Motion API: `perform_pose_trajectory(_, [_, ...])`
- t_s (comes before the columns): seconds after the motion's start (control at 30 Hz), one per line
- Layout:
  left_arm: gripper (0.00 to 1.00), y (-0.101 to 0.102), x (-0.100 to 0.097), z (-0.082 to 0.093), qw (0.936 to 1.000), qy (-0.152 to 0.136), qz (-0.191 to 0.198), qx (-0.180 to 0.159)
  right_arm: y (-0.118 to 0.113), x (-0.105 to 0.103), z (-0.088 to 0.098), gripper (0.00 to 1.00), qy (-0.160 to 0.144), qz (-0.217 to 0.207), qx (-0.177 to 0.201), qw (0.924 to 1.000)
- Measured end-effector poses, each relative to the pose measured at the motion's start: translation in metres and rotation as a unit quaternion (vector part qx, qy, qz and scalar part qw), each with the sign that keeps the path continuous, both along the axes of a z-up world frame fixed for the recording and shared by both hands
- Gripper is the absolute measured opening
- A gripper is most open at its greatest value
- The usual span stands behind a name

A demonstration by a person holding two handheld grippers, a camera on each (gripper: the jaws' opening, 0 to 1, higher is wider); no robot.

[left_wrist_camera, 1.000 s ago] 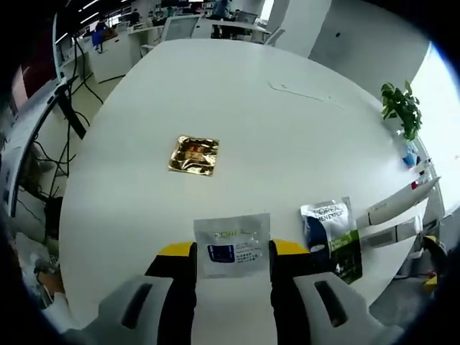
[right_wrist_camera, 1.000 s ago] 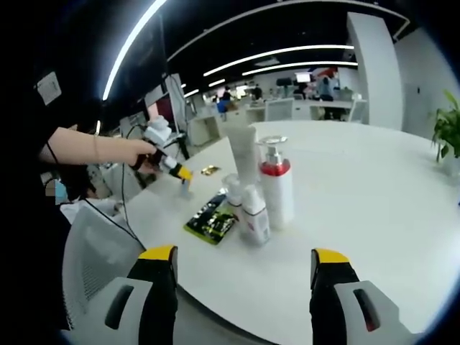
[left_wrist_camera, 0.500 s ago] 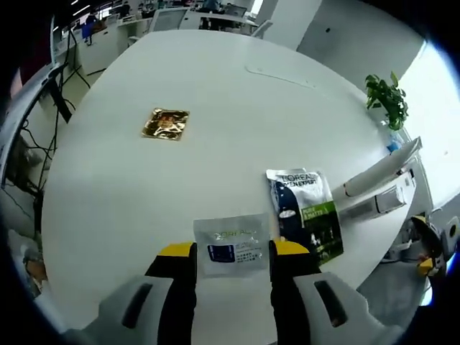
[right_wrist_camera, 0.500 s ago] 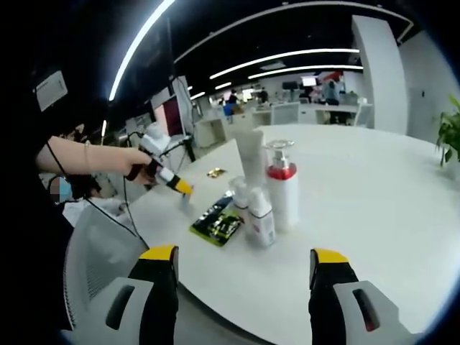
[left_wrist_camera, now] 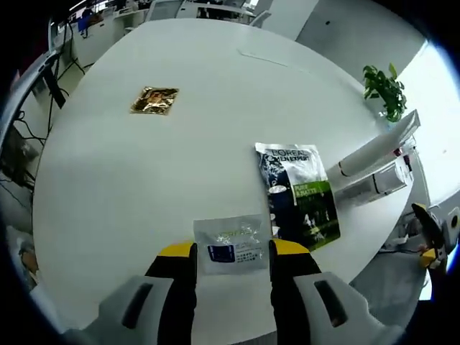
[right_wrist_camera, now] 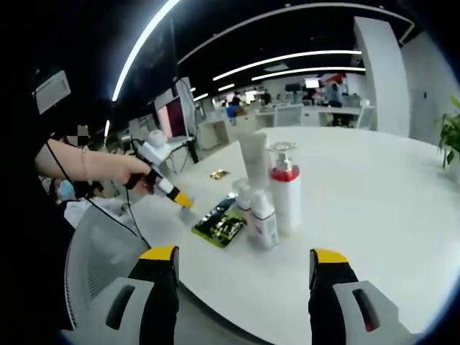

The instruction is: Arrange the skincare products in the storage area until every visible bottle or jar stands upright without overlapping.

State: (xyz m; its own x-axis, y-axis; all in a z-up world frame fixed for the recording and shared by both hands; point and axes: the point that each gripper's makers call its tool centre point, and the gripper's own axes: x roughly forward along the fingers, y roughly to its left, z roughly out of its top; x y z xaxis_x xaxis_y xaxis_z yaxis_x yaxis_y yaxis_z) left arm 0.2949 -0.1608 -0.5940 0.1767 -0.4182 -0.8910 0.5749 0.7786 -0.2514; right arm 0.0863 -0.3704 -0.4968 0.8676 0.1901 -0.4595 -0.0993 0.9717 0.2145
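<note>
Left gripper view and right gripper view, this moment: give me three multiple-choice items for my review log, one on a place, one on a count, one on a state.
1. Where does the gold sachet lie on the white table?
A. far across it, apart from the other packets
B. on top of the dark and green sachet
C. between the fingers

2. How many sachets lie or are held over the table in the left gripper view?
A. one
B. three
C. five

3. How is the left gripper?
A. wide open over bare table
B. shut on the pump bottle
C. shut on the white sachet

Answers:
1 A, it lies alone, well beyond the dark and green sachet.
2 B, gold, dark and green, and the white sachet.
3 C, its fingers press both edges of the white sachet; the pump bottle stands upright, untouched, ahead of the open right gripper.
</note>
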Motion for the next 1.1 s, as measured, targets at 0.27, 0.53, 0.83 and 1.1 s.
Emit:
perform_pose_trajectory(0.27, [0.35,-0.003,-0.011,-0.005,0.9998,0.011,-0.005,0.015,0.001,0.0,0.001,0.76,-0.002,0.0,0.002,1.0])
perform_pose_trajectory(0.53, [0.35,-0.007,-0.01,-0.013,0.9998,0.009,0.008,0.017,0.002,0.0,0.001,0.76,-0.002,0.002,0.006,1.0])
perform_pose_trajectory(0.83, [0.35,-0.011,-0.008,-0.016,0.9995,-0.006,0.008,0.03,0.001,0.0,0.002,0.76,-0.003,0.003,0.01,0.9999])
perform_pose_trajectory(1.1, [0.37,-0.01,-0.007,-0.017,0.9994,-0.01,0.01,0.031,0.001,0.0,0.002,0.76,-0.003,0.003,0.013,0.9999])
